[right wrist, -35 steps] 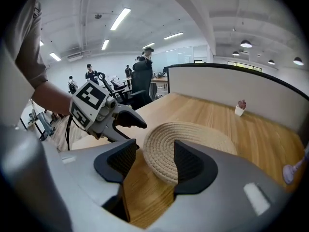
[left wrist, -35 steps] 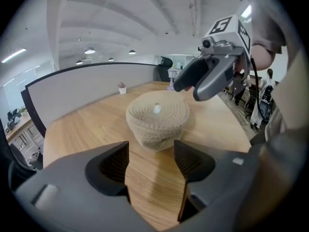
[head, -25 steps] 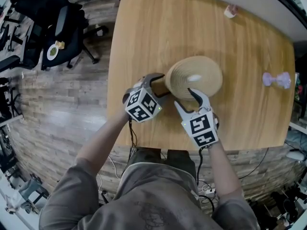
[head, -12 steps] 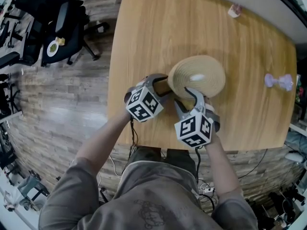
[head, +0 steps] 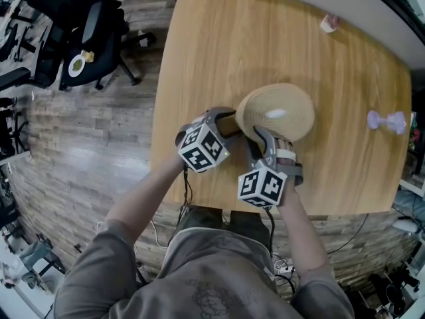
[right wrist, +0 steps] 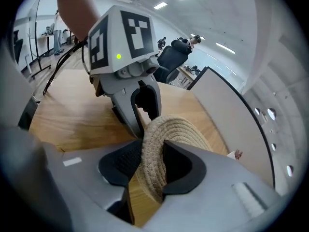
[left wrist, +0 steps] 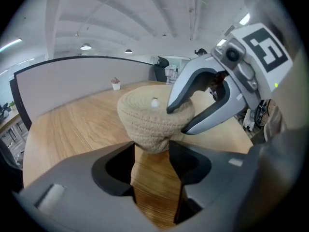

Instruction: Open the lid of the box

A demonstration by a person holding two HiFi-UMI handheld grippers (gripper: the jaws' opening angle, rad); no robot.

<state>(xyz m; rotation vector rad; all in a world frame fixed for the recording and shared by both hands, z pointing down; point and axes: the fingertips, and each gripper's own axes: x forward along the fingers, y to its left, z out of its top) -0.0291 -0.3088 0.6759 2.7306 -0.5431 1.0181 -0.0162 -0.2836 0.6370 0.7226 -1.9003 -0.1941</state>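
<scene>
1. Nearest me, the right gripper point(right wrist: 152, 148) has its jaws clamped on the near rim of the lid point(head: 275, 111). They have just been closing, and the woven edge sits well in between the pads.
2. Just beside it, the left gripper point(left wrist: 150, 146) has also just been closing its jaws. They now pinch the box point(left wrist: 149, 127) low on its side, under the lid's overhang.
3. The box stands on the surface point(head: 219, 38) toward the near edge, with the lid still on.
4. To do this well, I'd keep the left jaws firm and still so the box stays put, and raise the lid slowly with the right. The near rim should come up first, then clear.
5. The weave looks soft, so the rim may bend or slide out of the pinch, and a jerk would likely drag the box along.
6. The two grippers sit close together, so the right one should rise away from the left.
7. Farther off, a small pot point(head: 328, 23) and a purple thing point(head: 385, 120) lie well apart from the work.
</scene>
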